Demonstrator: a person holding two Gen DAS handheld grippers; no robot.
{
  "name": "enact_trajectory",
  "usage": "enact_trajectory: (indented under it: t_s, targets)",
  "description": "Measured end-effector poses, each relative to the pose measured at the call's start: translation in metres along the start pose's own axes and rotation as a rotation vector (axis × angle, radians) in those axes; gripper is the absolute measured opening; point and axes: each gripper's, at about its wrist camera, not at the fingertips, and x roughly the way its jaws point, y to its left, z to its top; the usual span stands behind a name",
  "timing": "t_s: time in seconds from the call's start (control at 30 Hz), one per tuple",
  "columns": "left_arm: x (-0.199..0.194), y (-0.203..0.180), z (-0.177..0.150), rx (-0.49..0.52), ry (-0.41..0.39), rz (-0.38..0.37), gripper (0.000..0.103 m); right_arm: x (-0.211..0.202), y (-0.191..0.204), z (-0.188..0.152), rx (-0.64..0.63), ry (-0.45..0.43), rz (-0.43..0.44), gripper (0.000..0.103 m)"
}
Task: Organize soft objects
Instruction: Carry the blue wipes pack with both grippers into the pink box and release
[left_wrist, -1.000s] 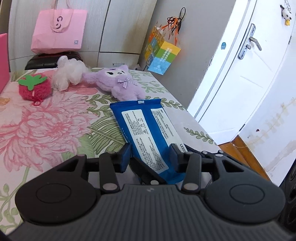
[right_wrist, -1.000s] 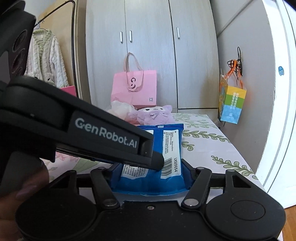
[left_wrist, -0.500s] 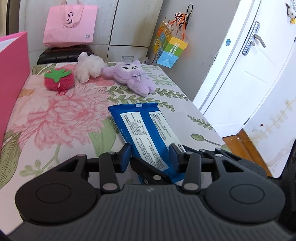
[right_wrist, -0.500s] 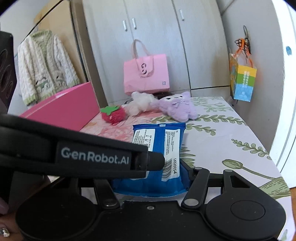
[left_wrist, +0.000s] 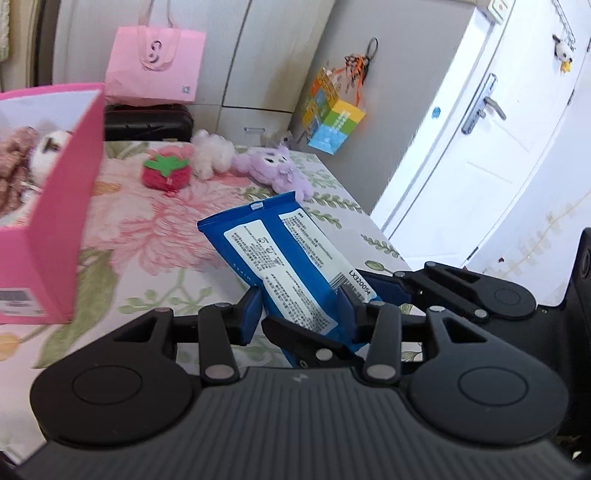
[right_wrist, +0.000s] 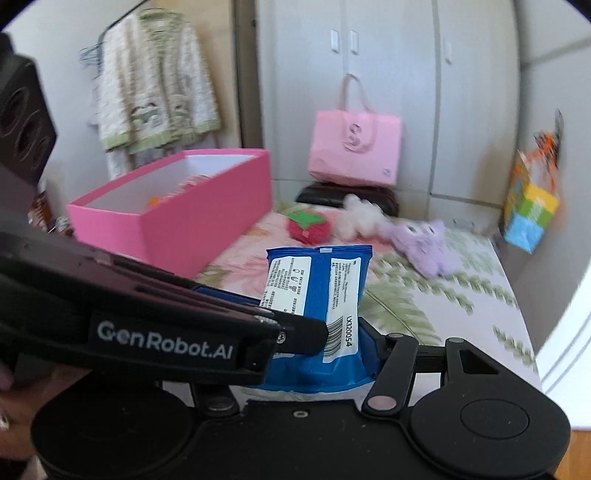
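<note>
The blue wipes pack (left_wrist: 284, 258) is lifted clear of the floral bed (left_wrist: 155, 236), tilted up, its near end pinched by both tools at once: the left gripper (left_wrist: 301, 310) clamps it from the sides, and the right gripper (right_wrist: 332, 354) grips the same end. Holding a floppy pack with two grippers likely keeps it from sagging on the way to the open pink box (right_wrist: 177, 210), which already holds soft items. Its white label (right_wrist: 343, 332) carries a barcode and "LX320054"; the finer print is unreadable. The left gripper's side reads "GenRobot.AI". Farther off lie a strawberry plush (left_wrist: 166, 171), a white plush (left_wrist: 212, 151) and a purple plush (left_wrist: 273, 171).
</note>
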Motion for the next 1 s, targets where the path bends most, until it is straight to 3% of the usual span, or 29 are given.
enact_trajectory:
  t_s: [0.5, 0.63, 0.87, 1.0]
  targets:
    - [-0.115, 0.049, 0.029, -0.011, -0.132, 0.209, 0.042, -0.005, 0.089, 0.076, -0.124, -0.1, 0.218, 0.065]
    - [-0.131, 0.068, 0.038, -0.036, -0.151, 0.25, 0.042, 0.006, 0.107, 0.095, -0.124, -0.105, 0.266, 0.065]
    - [-0.151, 0.095, 0.051, -0.074, -0.259, 0.294, 0.042, 0.024, 0.128, 0.124, -0.128, -0.13, 0.308, 0.065]
    - [-0.145, 0.116, 0.065, -0.091, -0.252, 0.303, 0.042, 0.045, 0.134, 0.136, -0.114, -0.119, 0.321, 0.066]
